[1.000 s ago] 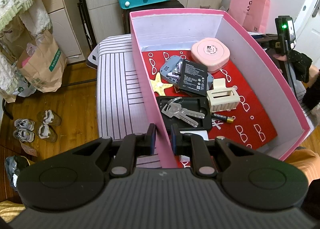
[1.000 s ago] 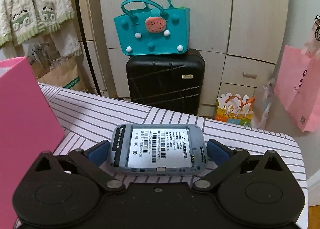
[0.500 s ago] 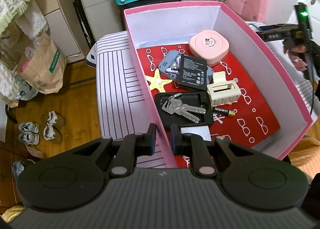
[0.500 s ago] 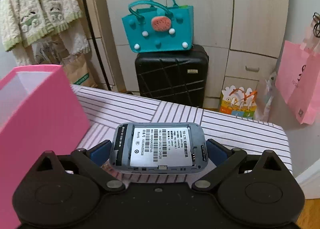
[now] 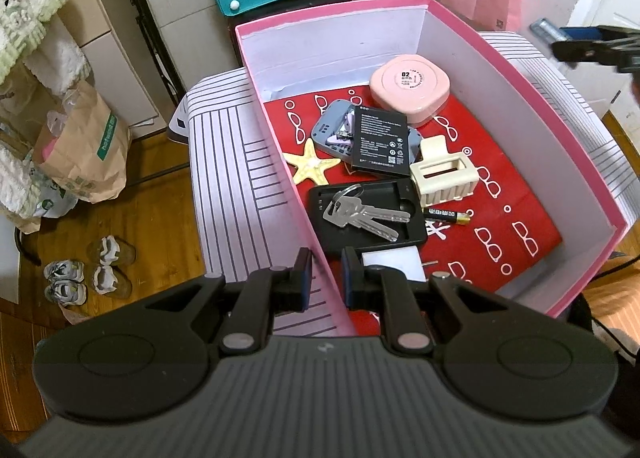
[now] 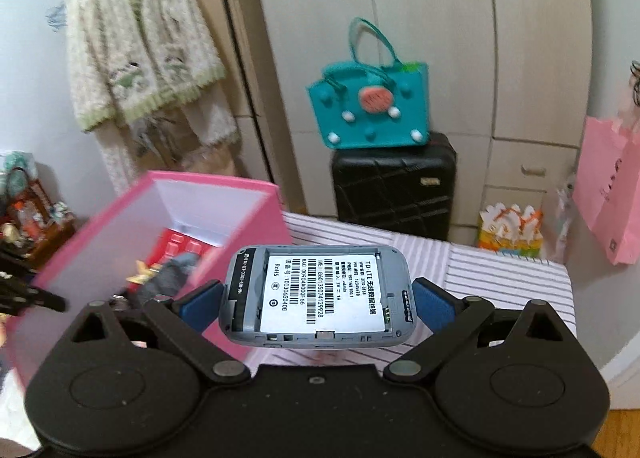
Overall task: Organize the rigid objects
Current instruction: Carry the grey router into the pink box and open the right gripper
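Observation:
A pink box (image 5: 516, 70) with a red patterned floor stands on the striped table (image 5: 232, 162). Inside lie a pink round case (image 5: 410, 88), a black battery (image 5: 378, 138) on a grey cover, a starfish (image 5: 312, 168), a cream claw clip (image 5: 444, 174), keys (image 5: 364, 214) on a black tray and an AA battery (image 5: 446, 215). My left gripper (image 5: 326, 278) is shut on the box's near left wall. My right gripper (image 6: 318, 298) is shut on a grey router (image 6: 318, 294), label side up, held in the air right of the pink box (image 6: 120, 226). In the left wrist view the right gripper (image 5: 592, 44) shows beyond the box's far right rim.
A teal felt bag (image 6: 372, 114) sits on a black suitcase (image 6: 394, 186) behind the table (image 6: 500, 278). A pink paper bag (image 6: 608, 186) hangs at right and a cardigan (image 6: 140, 58) at left. On the wooden floor stand a brown paper bag (image 5: 80, 146) and shoes (image 5: 88, 274).
My right gripper has risen from the table with the router and swung toward the pink box, whose inside now shows in its view. The left gripper has kept its hold on the wall.

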A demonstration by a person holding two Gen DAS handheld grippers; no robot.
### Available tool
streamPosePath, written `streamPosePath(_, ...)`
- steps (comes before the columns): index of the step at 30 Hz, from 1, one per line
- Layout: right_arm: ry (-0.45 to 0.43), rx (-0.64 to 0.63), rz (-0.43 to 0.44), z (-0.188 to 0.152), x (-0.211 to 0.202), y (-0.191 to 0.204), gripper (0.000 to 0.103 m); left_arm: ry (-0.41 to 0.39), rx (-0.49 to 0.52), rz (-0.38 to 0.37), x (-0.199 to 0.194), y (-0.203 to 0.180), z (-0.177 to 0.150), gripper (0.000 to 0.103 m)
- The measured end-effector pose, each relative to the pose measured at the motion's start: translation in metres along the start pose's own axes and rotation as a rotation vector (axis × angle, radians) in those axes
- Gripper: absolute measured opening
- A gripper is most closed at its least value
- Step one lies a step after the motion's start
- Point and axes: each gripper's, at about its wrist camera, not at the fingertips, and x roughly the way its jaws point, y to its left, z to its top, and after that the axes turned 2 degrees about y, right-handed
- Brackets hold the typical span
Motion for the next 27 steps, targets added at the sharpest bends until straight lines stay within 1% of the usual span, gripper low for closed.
streamPosePath(5,-0.006,-0.040,0.061,0.004,-0.023,0.034,0.101,-0.012,0.000,-0.006,0.000,0.001,-0.002,0.014)
streamPosePath(8,0.007,-0.082,0.093,0.006,-0.031,0.057,0.101,-0.018,-0.006,-0.014,-0.001,0.002,-0.003,0.015)
streamPosePath(11,0.032,-0.117,0.141,0.007,-0.032,0.078,0.101,-0.024,-0.010,-0.018,-0.001,0.003,-0.004,0.015)
streamPosePath(15,0.081,-0.163,0.196,0.006,-0.024,0.102,0.101,-0.032,-0.018,-0.024,-0.002,0.004,-0.005,0.015)
streamPosePath(17,0.104,-0.195,0.180,0.006,-0.020,0.117,0.101,-0.029,-0.019,-0.025,-0.002,0.005,-0.005,0.015)
streamPosePath(19,0.133,-0.265,0.152,0.010,-0.016,0.132,0.101,-0.022,-0.006,-0.020,-0.003,0.003,-0.004,0.015)
streamPosePath(21,0.163,-0.316,0.148,0.014,-0.011,0.143,0.101,-0.018,0.009,-0.011,-0.004,0.000,-0.004,0.015)
streamPosePath(24,0.243,-0.354,0.192,0.019,0.001,0.156,0.101,-0.017,0.019,-0.004,-0.003,-0.002,-0.003,0.015)
streamPosePath(27,0.315,-0.368,0.232,0.016,0.014,0.164,0.101,-0.020,0.018,-0.008,-0.004,-0.001,-0.004,0.015)
